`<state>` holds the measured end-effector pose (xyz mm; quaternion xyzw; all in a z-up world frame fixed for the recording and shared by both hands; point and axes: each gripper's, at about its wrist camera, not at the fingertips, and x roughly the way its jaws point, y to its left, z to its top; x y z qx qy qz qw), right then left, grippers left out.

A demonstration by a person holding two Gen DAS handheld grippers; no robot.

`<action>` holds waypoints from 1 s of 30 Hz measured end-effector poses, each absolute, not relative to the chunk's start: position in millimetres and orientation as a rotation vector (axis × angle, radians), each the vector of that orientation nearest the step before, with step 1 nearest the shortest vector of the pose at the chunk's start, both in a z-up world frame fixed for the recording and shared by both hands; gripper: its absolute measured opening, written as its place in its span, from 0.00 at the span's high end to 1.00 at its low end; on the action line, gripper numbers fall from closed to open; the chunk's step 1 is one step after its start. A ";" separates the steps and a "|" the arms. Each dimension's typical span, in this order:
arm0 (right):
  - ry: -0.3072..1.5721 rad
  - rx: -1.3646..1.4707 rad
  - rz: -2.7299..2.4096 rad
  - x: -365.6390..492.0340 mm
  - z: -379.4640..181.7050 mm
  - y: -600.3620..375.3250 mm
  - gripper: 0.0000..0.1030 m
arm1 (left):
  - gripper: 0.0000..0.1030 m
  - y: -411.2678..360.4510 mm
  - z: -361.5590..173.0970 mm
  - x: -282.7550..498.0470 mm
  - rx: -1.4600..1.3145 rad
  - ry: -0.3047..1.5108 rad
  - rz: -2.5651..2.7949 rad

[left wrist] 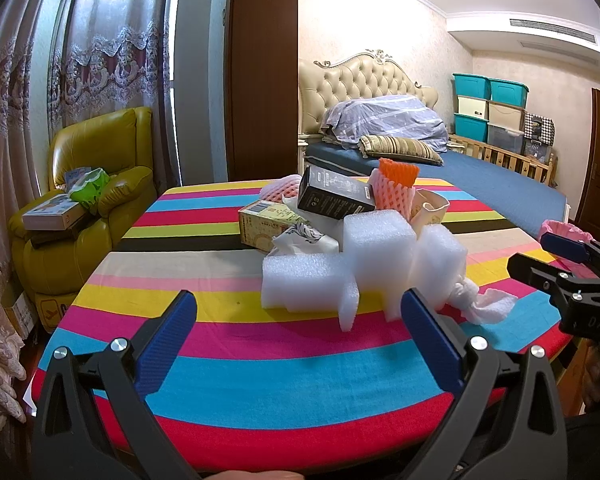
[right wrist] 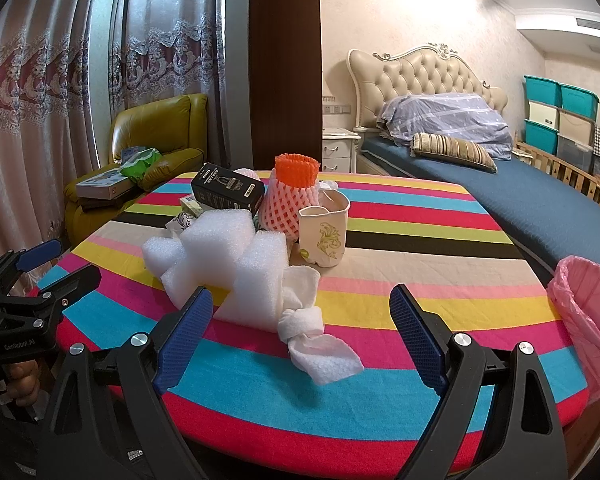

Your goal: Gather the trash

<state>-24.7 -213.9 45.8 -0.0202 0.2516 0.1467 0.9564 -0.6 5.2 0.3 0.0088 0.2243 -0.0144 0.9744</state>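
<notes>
A pile of trash lies on the striped table (left wrist: 260,368): white foam blocks (left wrist: 340,264) (right wrist: 228,264), a black box (left wrist: 334,196) (right wrist: 226,192), pink and orange fruit netting (left wrist: 394,188) (right wrist: 292,196), a paper cup (right wrist: 324,236), a yellow carton (left wrist: 264,224) and a crumpled white tissue (right wrist: 316,336) (left wrist: 484,304). My left gripper (left wrist: 300,344) is open and empty, in front of the foam. My right gripper (right wrist: 300,332) is open and empty, with the tissue between its fingers' line. A bin with a pink bag (right wrist: 588,312) (left wrist: 566,230) stands at the table's right edge.
A yellow armchair (left wrist: 88,200) with boxes stands left of the table by the curtains. A bed (right wrist: 520,192) lies behind on the right, with storage bins (left wrist: 488,112) at the wall. A dark wooden panel (left wrist: 260,68) stands behind the table.
</notes>
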 end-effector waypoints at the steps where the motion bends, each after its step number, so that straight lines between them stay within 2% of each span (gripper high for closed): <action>1: 0.511 -0.040 0.298 -24.3 44.5 -214.3 0.18 | 0.04 5.1 0.2 -0.4 0.018 0.452 -0.029; 30: 0.522 -0.027 0.298 -19.0 35.2 -210.7 0.18 | 0.04 3.9 -2.3 -4.0 0.015 0.461 -0.033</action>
